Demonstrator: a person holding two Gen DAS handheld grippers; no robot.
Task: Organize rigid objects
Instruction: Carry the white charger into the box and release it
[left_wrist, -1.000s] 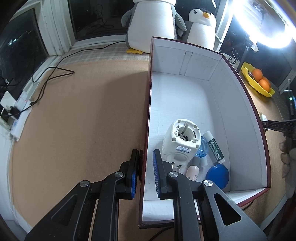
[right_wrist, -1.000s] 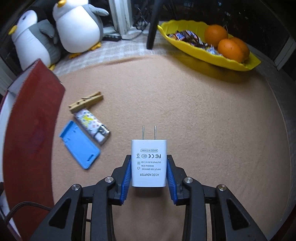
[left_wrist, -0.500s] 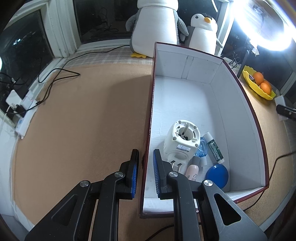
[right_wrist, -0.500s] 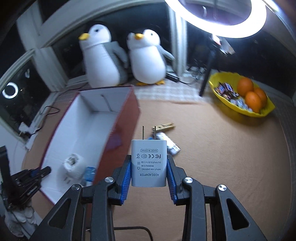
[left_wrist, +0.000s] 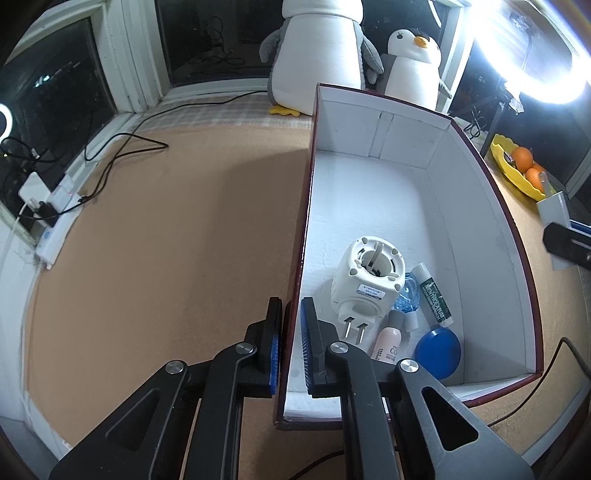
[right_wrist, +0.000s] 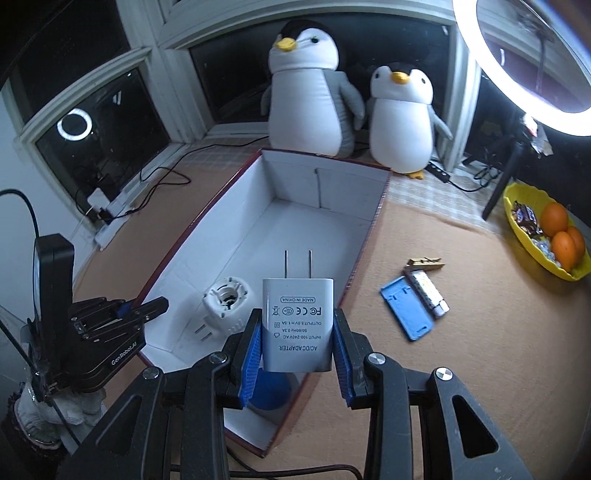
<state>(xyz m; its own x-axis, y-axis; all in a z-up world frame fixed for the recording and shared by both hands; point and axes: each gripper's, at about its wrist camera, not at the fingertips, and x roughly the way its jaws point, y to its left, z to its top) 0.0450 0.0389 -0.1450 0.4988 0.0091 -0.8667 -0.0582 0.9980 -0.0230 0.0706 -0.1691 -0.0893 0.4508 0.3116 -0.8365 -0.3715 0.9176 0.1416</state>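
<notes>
My right gripper (right_wrist: 297, 326) is shut on a white AC/DC adapter (right_wrist: 297, 321), prongs pointing away, and hangs above the near end of the white-lined, dark red box (right_wrist: 321, 184). My left gripper (left_wrist: 291, 332) straddles the box's left wall (left_wrist: 297, 266); its jaws are closing onto it, with the blue pads against both faces. In the right wrist view the left gripper (right_wrist: 147, 308) shows at the box's left side. Inside the box lie a white plug socket (left_wrist: 365, 280), a lip balm (left_wrist: 434, 295), a small bottle (left_wrist: 388, 341) and a blue round lid (left_wrist: 437, 352).
On the tan mat right of the box lie a blue plastic stand (right_wrist: 406, 312), a lighter (right_wrist: 426, 291) and a wooden clothespin (right_wrist: 424, 264). A yellow bowl (right_wrist: 517, 221) with oranges stands far right. Two plush penguins (right_wrist: 310, 92) sit behind the box. Cables and a power strip (left_wrist: 55, 206) run along the left edge.
The right gripper rose and swung left with the adapter, from over the open mat to above the box's near end. The left jaws narrowed onto the box wall; the left hand stayed put.
</notes>
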